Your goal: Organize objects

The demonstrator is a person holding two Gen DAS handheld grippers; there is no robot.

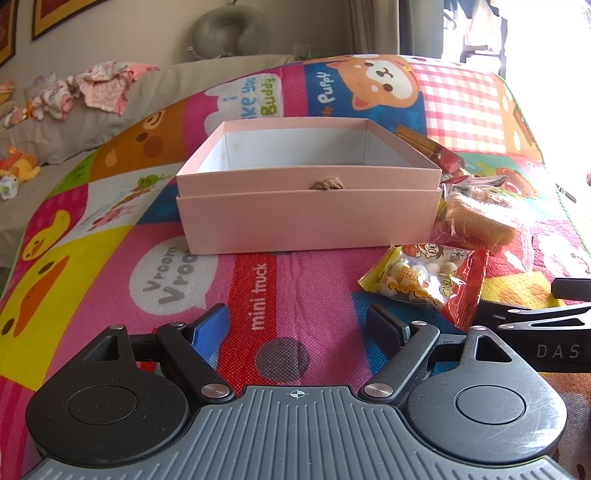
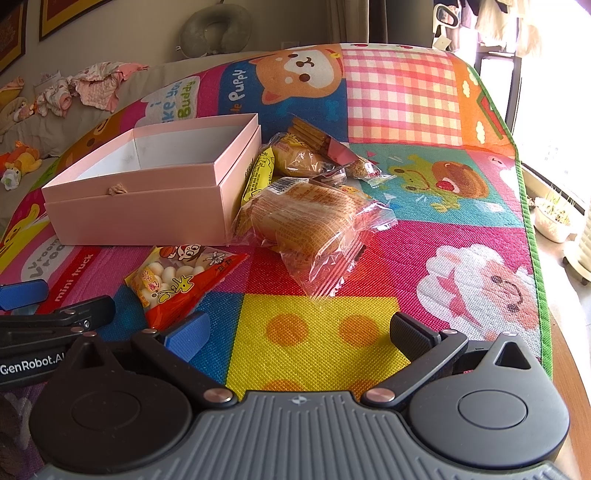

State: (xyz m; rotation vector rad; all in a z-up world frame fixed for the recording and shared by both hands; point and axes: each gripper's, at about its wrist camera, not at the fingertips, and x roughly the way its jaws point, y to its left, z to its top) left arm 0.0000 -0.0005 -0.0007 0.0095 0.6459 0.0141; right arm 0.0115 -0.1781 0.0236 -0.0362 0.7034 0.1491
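Observation:
An open, empty pink box sits on the colourful mat; it also shows in the right wrist view. To its right lie snack packs: a yellow-red candy bag, a wrapped bread, a second wrapped bun, a yellow packet and a biscuit-stick pack. My left gripper is open and empty, just in front of the box. My right gripper is open and empty, in front of the bread, right of the candy bag.
The cartoon mat covers a table whose edge runs along the right. A grey sofa with baby clothes and soft toys lies at the left rear. A neck pillow rests behind.

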